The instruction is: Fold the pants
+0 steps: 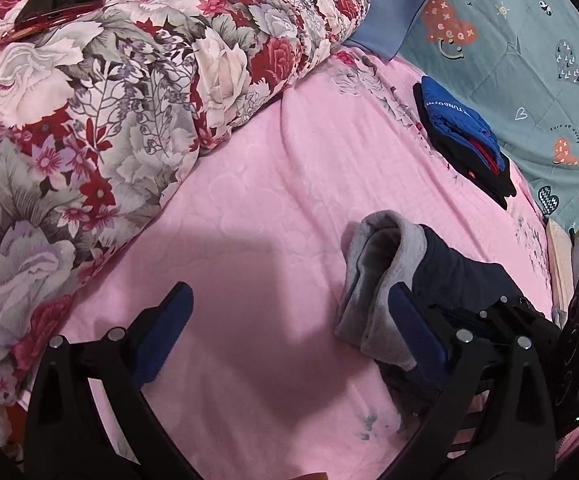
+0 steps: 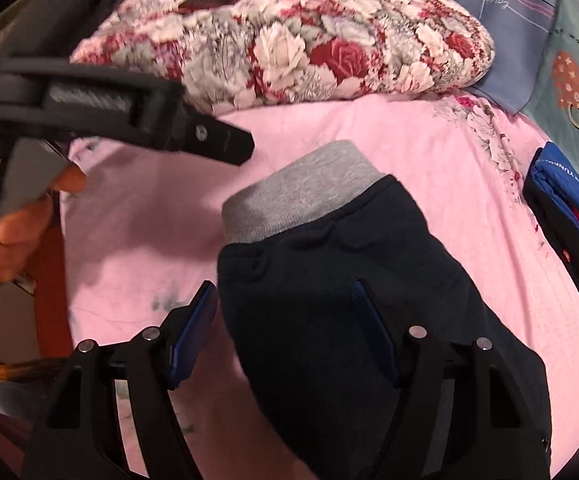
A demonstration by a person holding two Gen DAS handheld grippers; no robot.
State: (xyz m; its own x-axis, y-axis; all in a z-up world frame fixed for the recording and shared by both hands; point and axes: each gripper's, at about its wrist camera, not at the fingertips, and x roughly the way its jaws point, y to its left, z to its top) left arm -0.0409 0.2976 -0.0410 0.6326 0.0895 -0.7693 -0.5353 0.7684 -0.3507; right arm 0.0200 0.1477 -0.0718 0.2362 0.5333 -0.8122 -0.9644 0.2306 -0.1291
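On the pink sheet (image 2: 429, 168) the pants (image 2: 329, 280) lie folded, grey waistband (image 2: 301, 188) toward the quilt (image 2: 309, 48). The right gripper (image 2: 285, 332) is held wide open astride the dark cloth, gripping nothing; the left gripper (image 1: 289, 336) is open and empty beside it. If dragged by one pad, the fold could be undone.

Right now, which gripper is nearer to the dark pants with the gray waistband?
Right. The right gripper is directly over the pants, open, with dark fabric between its fingers. The left gripper is open over bare pink sheet, the pants beside its right finger.
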